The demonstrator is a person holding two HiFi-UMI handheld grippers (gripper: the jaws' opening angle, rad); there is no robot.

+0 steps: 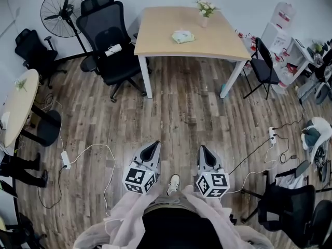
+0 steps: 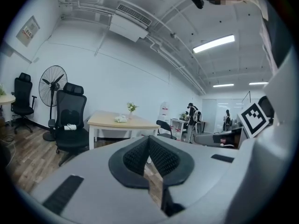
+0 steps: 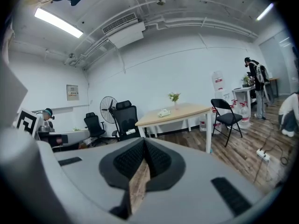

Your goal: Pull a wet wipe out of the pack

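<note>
The left tongs (image 1: 154, 145) and right tongs (image 1: 203, 150) are held closed and empty over the wooden floor (image 1: 181, 113). The wet wipe pack (image 1: 183, 36) is seen mid-tabletop (image 1: 155, 35), near the flower vase (image 1: 205, 15).

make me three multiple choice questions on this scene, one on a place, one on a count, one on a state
1. Where does the wet wipe pack lie?
A. on the black office chair
B. on the table, near the flower vase
C. on the floor

2. How many things are on the table?
A. two
B. four
C. none

3. How do the jaws of the left gripper and the right gripper stand?
A. wide open
B. shut on a wipe
C. shut, nothing between them

Answers:
1 B: the head view shows it on the tabletop by the vase.
2 A: only the pack and the vase sit there.
3 C: each gripper view shows the pads meeting with nothing held.
</note>
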